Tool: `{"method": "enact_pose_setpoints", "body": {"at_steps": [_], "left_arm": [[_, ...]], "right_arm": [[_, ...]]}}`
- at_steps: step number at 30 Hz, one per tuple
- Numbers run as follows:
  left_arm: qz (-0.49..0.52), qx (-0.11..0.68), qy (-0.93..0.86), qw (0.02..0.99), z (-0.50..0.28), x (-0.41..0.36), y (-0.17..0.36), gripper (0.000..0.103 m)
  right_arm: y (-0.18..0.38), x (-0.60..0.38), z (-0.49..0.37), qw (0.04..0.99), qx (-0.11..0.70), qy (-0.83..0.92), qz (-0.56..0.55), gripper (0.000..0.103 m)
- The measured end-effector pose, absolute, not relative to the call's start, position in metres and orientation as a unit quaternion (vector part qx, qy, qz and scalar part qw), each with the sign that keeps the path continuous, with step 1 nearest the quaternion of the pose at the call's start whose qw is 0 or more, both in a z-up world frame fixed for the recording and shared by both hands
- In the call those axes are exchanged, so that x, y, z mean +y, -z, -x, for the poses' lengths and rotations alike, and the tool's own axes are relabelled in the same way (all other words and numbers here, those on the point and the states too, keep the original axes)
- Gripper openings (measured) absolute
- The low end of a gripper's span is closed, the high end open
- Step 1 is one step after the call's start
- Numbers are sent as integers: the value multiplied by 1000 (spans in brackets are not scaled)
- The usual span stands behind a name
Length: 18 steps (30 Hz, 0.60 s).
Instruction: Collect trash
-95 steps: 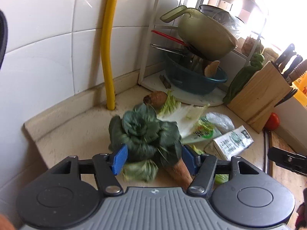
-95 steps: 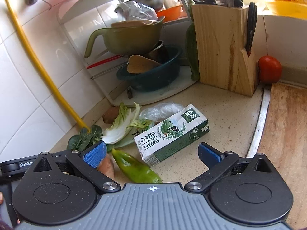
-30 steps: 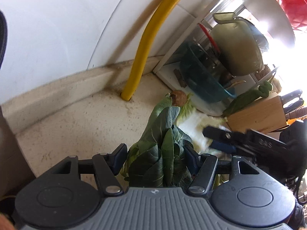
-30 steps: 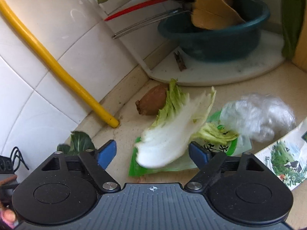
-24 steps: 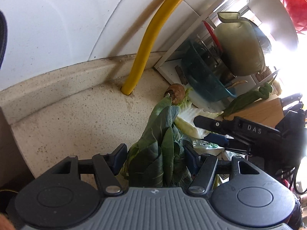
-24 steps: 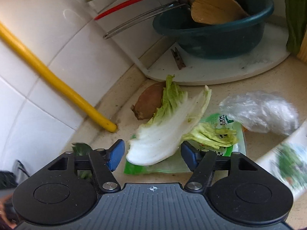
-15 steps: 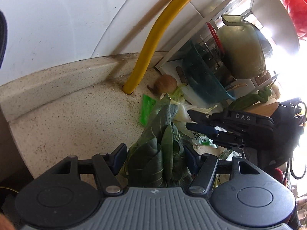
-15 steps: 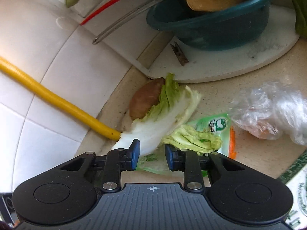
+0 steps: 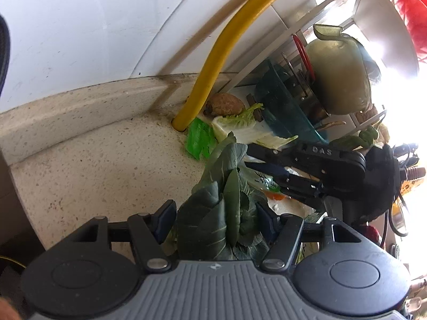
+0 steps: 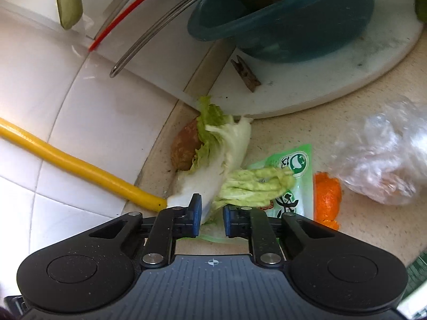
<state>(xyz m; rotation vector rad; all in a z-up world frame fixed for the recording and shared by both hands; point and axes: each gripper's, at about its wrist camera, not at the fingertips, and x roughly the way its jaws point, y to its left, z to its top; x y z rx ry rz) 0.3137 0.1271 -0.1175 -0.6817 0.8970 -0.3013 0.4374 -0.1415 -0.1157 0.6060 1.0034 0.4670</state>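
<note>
On the bench [image 10: 360, 229] by the yellow pipe [image 10: 80, 170], the cabbage leaf [image 10: 221, 160] lies pinched at its white stem by the right hand-held gripper [image 10: 210, 214]. Beside it, the left hand-held gripper [image 9: 216, 221] clenches a bunch of dark greens [image 9: 224, 208] above the bench.

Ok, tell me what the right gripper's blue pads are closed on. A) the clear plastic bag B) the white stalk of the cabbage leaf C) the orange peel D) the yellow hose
B: in the right wrist view the right gripper has its pads pinched on the white stalk end of the cabbage leaf, while the orange peel, clear plastic bag and yellow hose lie off to the sides.
</note>
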Motion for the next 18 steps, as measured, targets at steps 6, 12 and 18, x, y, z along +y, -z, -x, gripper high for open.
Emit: {"method": "enact_pose_setpoints", "body": {"at_steps": [6, 12, 18], "left_arm": [[317, 424, 144, 836, -311, 127, 113, 60], [323, 426, 145, 833, -308, 127, 113, 60], [336, 425, 141, 828, -307, 129, 117, 60]], "right_arm": [[104, -160, -423, 808, 452, -228, -302, 17], [111, -163, -432, 794, 459, -219, -332, 34], [118, -138, -452, 795, 456, -232, -327, 62]]}}
